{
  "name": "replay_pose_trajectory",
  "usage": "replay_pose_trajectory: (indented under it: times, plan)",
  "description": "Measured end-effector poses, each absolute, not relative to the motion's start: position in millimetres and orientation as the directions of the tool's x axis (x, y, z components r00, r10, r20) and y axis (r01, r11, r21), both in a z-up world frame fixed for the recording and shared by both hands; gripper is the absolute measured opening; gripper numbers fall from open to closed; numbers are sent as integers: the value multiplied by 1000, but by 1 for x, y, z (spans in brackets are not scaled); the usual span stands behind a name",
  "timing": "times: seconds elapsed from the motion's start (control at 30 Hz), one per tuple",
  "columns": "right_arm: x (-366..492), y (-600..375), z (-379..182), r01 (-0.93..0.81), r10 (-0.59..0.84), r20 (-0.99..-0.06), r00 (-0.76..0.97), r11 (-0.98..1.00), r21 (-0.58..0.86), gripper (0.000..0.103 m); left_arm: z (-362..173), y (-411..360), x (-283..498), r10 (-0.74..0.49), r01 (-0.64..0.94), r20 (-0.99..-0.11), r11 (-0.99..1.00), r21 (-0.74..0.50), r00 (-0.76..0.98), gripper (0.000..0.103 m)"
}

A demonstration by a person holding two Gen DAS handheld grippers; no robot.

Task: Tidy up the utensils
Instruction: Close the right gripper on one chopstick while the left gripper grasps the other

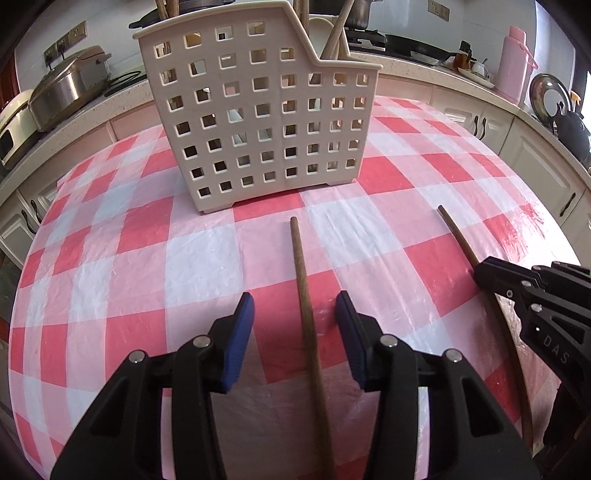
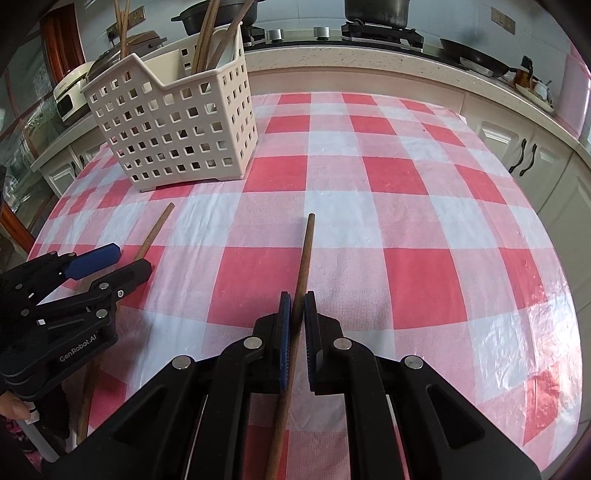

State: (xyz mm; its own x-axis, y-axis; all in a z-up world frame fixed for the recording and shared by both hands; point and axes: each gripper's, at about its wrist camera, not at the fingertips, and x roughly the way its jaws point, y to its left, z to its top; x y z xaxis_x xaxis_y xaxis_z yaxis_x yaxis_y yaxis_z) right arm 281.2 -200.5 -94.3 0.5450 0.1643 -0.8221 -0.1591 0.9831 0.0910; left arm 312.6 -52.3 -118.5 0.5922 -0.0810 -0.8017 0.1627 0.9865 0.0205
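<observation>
A cream perforated utensil holder (image 1: pixel 258 122) stands on the checked tablecloth; it also shows in the right wrist view (image 2: pixel 177 125) with several wooden utensils upright in it. My left gripper (image 1: pixel 294 314) is open, its blue pads either side of a wooden stick (image 1: pixel 304 306) lying on the cloth. My right gripper (image 2: pixel 297 308) is shut on a second wooden stick (image 2: pixel 304 254). That second stick (image 1: pixel 458 236) and the right gripper (image 1: pixel 487 271) also show at the right of the left wrist view. The left gripper (image 2: pixel 122 258) and its stick (image 2: pixel 155 230) show at the left of the right wrist view.
The table carries a red, pink and white checked cloth (image 2: pixel 406 221). Kitchen counters surround it: a cooker (image 1: pixel 70 85) at the left, a pink flask (image 1: pixel 515 62) at the right, a stove with pots (image 2: pixel 376 22) behind. Cabinets (image 2: pixel 524 158) lie beyond the table edge.
</observation>
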Motion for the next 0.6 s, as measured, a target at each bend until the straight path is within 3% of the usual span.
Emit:
replay_pose_trajectory:
  times: [0.17, 0.27, 0.33, 0.6]
  plan:
    - [284, -196, -94, -165, 149, -825, 544, 984, 69, 10, -118, -52, 311, -90, 173, -802, 985, 18, 591, 43]
    - [284, -194, -95, -171, 138, -825, 547, 984, 52, 10, -117, -50, 310, -92, 177, -798, 984, 18, 595, 26]
    - [285, -193, -95, -175, 133, -826, 547, 984, 42, 9, -117, -50, 309, -98, 185, -799, 983, 17, 593, 10]
    - [287, -189, -93, -182, 155, -824, 544, 981, 64, 7, -116, -46, 307, -124, 189, -799, 982, -13, 589, 7]
